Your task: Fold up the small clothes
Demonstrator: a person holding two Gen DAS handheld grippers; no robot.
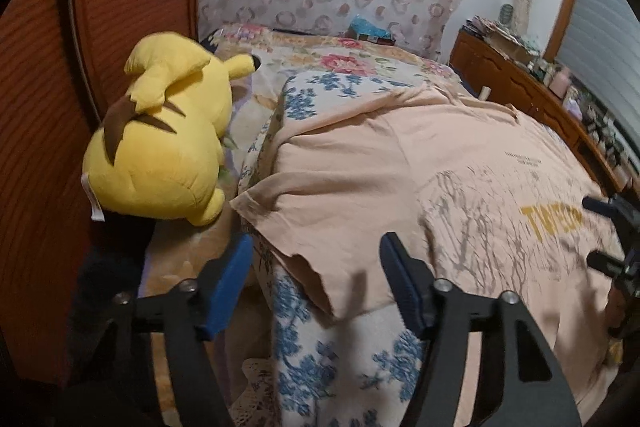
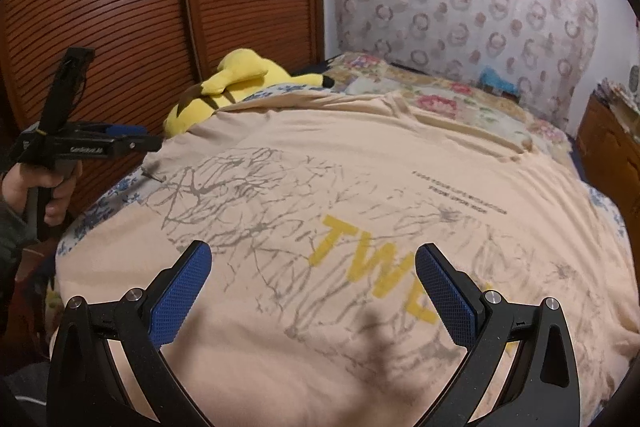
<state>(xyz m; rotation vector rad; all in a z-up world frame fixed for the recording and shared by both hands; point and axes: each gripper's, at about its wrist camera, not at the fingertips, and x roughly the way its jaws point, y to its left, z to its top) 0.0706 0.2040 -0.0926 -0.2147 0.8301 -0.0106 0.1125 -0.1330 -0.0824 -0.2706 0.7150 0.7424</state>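
A peach T-shirt [image 1: 360,163] with a grey branch print and yellow letters lies spread flat on the bed, and fills the right wrist view [image 2: 360,155]. Its left sleeve hem [image 1: 304,259] lies between the blue pads of my left gripper [image 1: 318,259]; the jaws stand apart and do not press the cloth. My right gripper [image 2: 314,255] hovers open over the printed chest with nothing in it. The left gripper [image 2: 136,143] also shows at the shirt's left edge, held by a hand [image 2: 24,187]. The right gripper [image 1: 612,235] shows at the right rim of the left wrist view.
A yellow plush toy [image 1: 164,143] lies at the bed's left side against a slatted wooden door [image 2: 120,7]. A floral quilt [image 1: 320,339] covers the bed. A cluttered wooden dresser [image 1: 520,75] stands at the right. A teal item [image 1: 368,29] rests by the patterned wall.
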